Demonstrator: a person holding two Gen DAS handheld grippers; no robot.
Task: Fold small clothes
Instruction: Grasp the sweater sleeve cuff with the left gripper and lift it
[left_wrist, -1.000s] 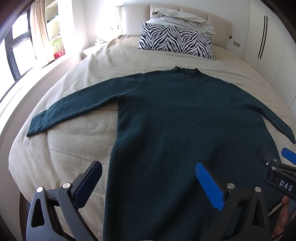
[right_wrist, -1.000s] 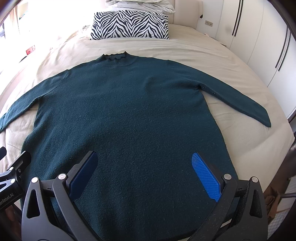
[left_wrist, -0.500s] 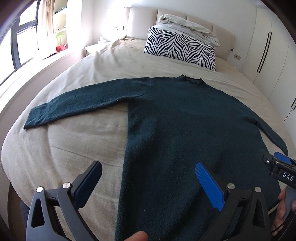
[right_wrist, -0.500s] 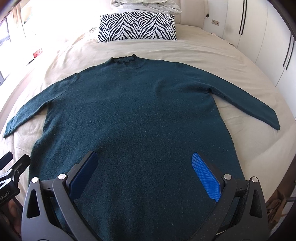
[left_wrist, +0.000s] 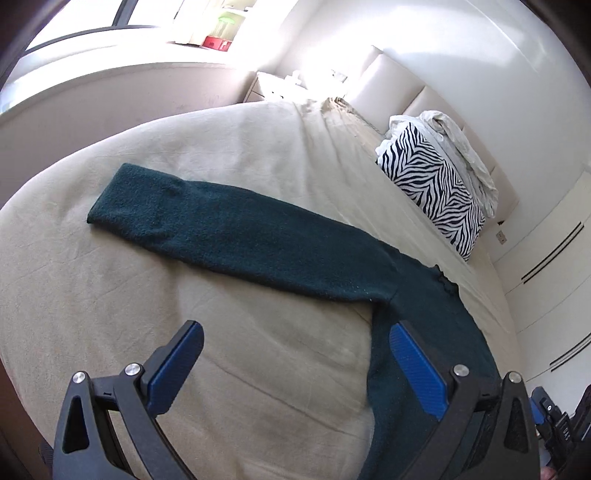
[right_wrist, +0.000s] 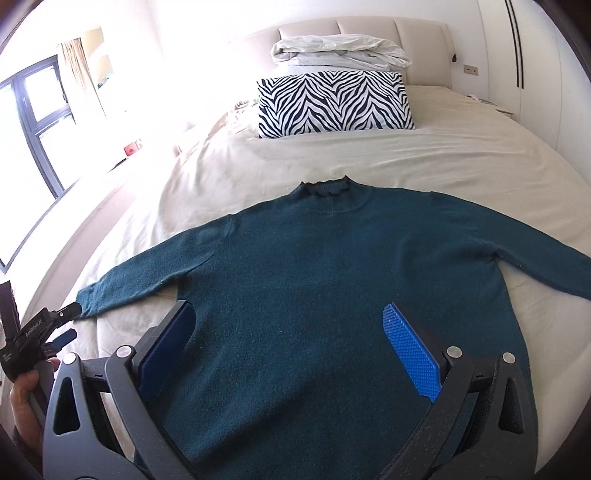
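The dark green sweater lies flat on the bed, front up, collar toward the zebra pillow. The right tongs hover over its lower body, spread wide and empty. The left tongs are tilted, likewise wide apart and holding nothing, above bare sheet just left of the sweater's side edge. Only the left view shows the sleeve whole to its cuff, ahead of those tongs.

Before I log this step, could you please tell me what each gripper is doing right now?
Left gripper: open, holding nothing, above the bed sheet.
Right gripper: open, holding nothing, over the sweater.
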